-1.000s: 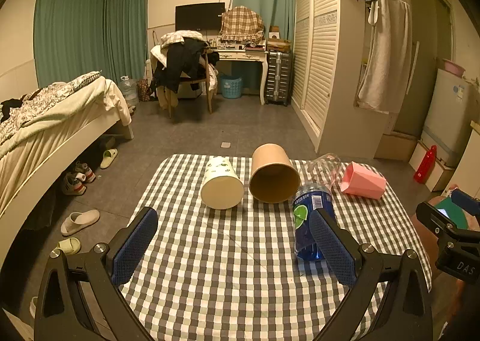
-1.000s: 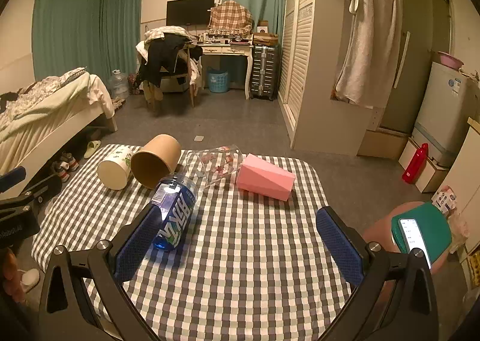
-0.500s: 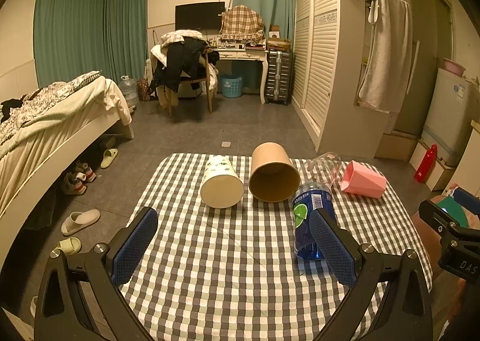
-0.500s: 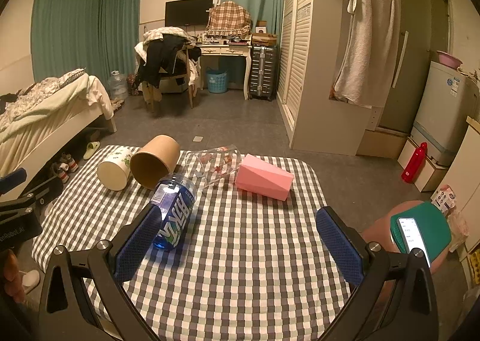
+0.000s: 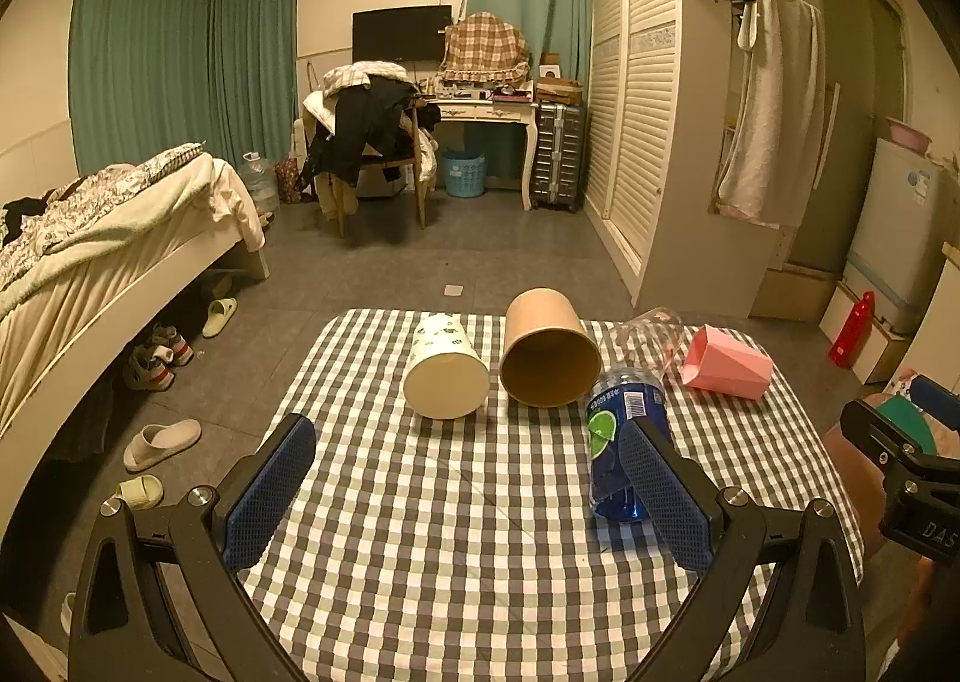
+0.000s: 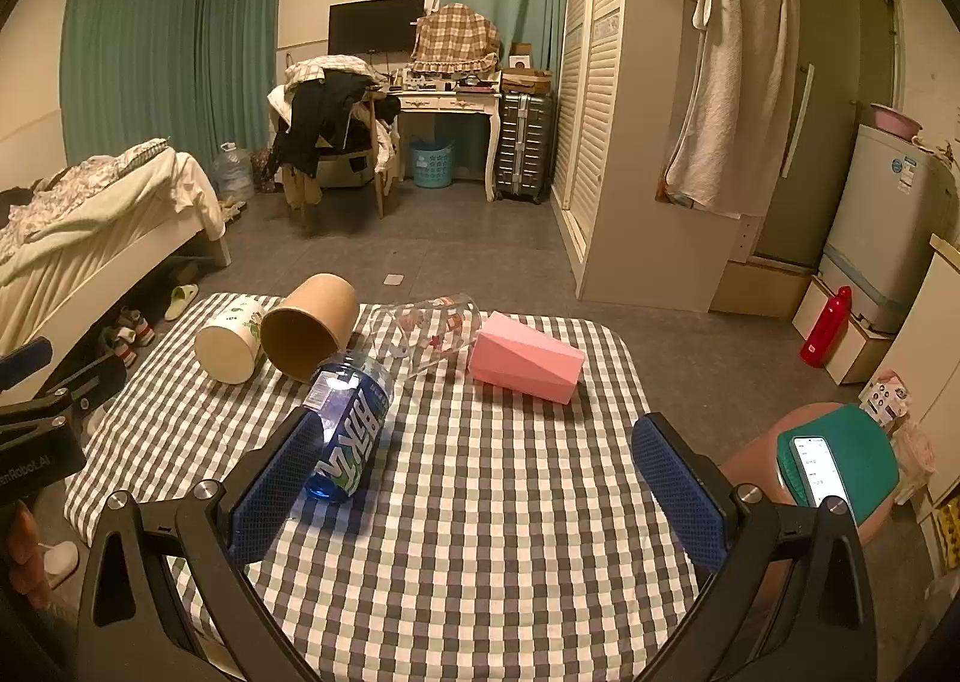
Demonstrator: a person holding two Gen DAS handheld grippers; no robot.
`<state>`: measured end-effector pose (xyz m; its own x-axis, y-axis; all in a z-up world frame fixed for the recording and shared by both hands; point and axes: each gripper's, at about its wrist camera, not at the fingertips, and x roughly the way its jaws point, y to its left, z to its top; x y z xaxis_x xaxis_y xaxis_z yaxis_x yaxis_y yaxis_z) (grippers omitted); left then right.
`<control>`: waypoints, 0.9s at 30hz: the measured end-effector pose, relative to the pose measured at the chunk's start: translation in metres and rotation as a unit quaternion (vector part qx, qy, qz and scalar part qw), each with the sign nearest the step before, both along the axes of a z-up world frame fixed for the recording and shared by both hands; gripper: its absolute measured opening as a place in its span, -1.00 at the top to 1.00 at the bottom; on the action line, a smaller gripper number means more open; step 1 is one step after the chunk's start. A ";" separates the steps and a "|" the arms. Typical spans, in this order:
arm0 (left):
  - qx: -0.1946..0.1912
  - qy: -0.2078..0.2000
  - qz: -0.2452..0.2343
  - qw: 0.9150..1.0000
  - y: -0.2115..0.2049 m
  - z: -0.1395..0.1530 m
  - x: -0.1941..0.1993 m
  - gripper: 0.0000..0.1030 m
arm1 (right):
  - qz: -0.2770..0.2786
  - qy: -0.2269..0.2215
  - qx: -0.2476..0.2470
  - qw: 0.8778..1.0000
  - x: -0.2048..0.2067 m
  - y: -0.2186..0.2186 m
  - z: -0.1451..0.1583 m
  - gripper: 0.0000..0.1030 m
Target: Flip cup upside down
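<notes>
Several cups lie on their sides along the far edge of a checkered table (image 5: 468,532) (image 6: 510,502): a white paper cup with green print (image 5: 445,376) (image 6: 231,337), a brown paper cup (image 5: 549,358) (image 6: 309,325), a clear glass with red print (image 5: 651,331) (image 6: 429,331) and a pink faceted cup (image 5: 723,364) (image 6: 525,358). A blue plastic bottle (image 5: 624,442) (image 6: 348,424) lies in front of them. My left gripper (image 5: 474,490) hangs open over the near table, holding nothing. My right gripper (image 6: 474,478) is open too and holds nothing.
A bed (image 5: 90,250) and slippers (image 5: 162,442) are on the left floor. A brown stool with a green pad and a phone (image 6: 834,466) stands right of the table. A wardrobe (image 5: 672,142), a red bottle (image 6: 825,328) and a fridge (image 6: 888,226) are at the right.
Both grippers stay open and almost still. Nothing on the table has moved.
</notes>
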<state>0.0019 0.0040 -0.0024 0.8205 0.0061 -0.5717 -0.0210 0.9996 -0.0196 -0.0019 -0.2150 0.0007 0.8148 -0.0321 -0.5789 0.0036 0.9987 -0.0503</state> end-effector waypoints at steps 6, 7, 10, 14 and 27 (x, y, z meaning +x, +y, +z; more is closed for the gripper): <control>0.002 -0.003 -0.002 1.000 0.001 0.003 -0.001 -1.00 | 0.003 -0.003 -0.001 1.000 -0.003 0.003 0.003 -0.99; 0.001 -0.003 -0.002 1.000 0.002 0.004 -0.001 -1.00 | 0.003 -0.003 -0.001 1.000 -0.004 0.003 0.004 -0.99; 0.001 -0.003 -0.002 1.000 0.001 0.004 -0.001 -1.00 | 0.005 -0.005 -0.002 1.000 -0.005 0.004 0.005 -0.99; 0.003 -0.004 -0.001 1.000 0.001 0.005 -0.001 -1.00 | 0.006 -0.007 -0.002 1.000 -0.007 0.007 0.006 -0.99; -0.002 0.000 -0.001 1.000 0.002 0.002 0.000 -1.00 | 0.011 -0.010 0.001 1.000 -0.009 0.011 0.006 -0.99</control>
<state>0.0021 0.0059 0.0001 0.8200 0.0021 -0.5723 -0.0184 0.9996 -0.0227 -0.0114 -0.2038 0.0071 0.8264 -0.0119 -0.5629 -0.0181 0.9987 -0.0477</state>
